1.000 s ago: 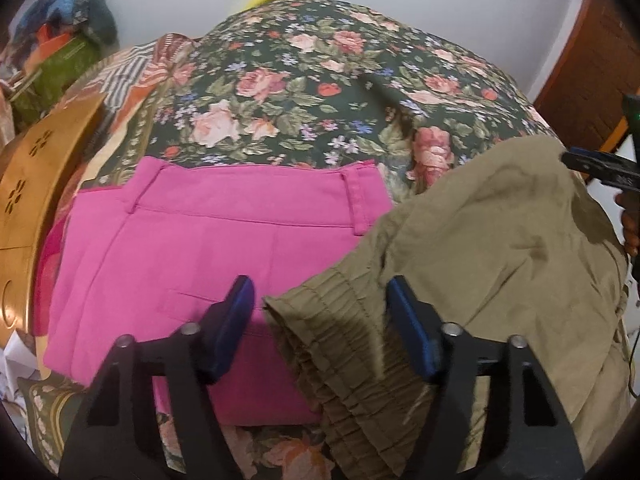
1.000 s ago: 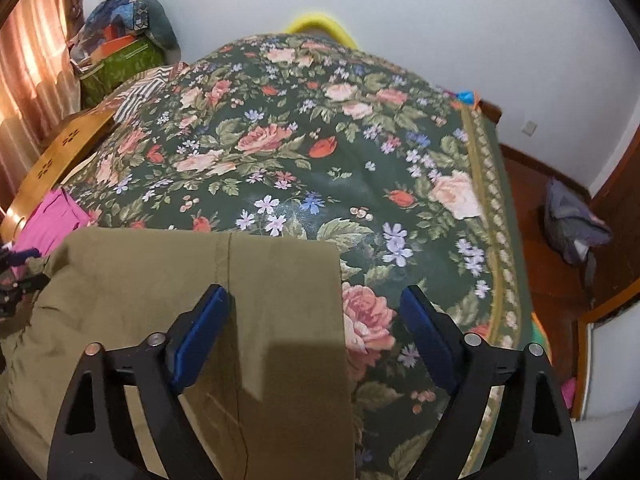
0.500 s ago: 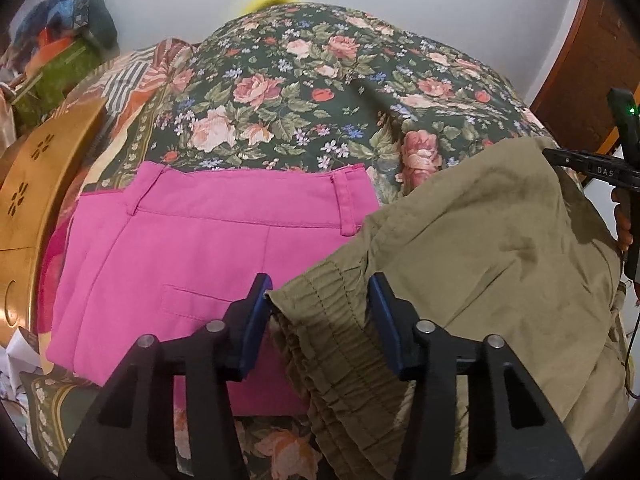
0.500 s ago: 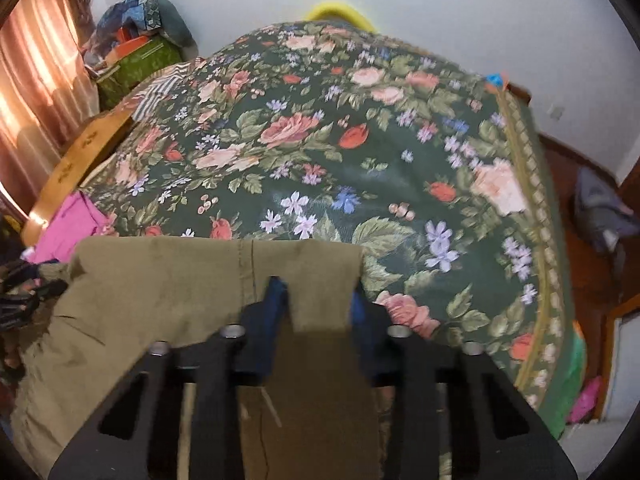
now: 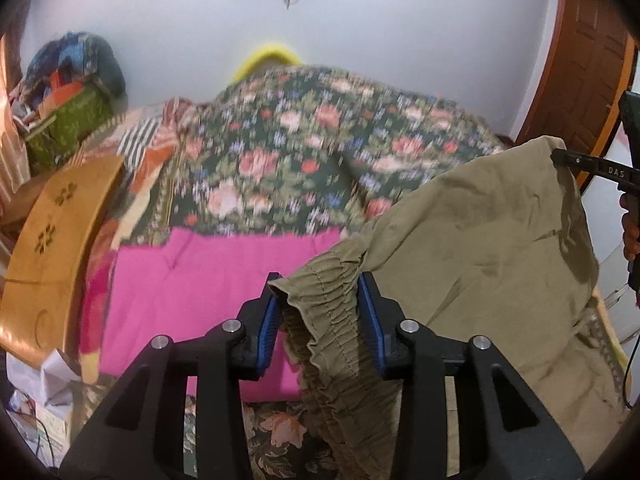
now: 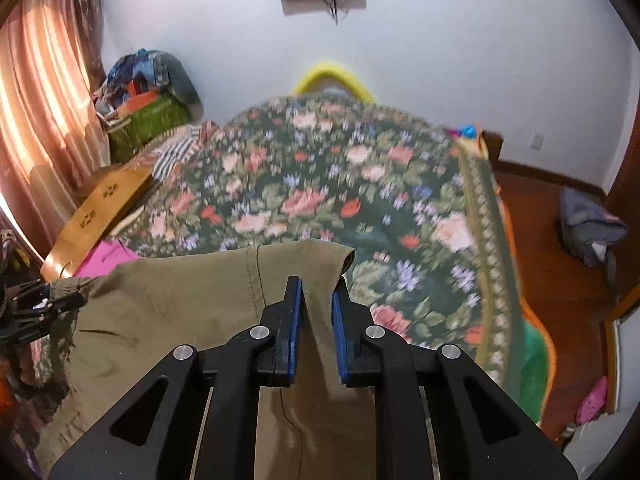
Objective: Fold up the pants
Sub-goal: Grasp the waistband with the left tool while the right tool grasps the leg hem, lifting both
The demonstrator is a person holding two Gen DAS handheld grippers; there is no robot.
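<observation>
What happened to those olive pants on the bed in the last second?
Both grippers took hold: the left gripper has just been closing its jaws on the gathered waistband of the olive pants, and the right gripper shut on the other end. Both ends are lifted off the floral bedspread. The pink pants stayed flat.

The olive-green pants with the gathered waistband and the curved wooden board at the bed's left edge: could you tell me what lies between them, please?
In the left wrist view, flat bright pink pants lie on the floral bedspread, between the olive-green pants and the wooden board.
</observation>
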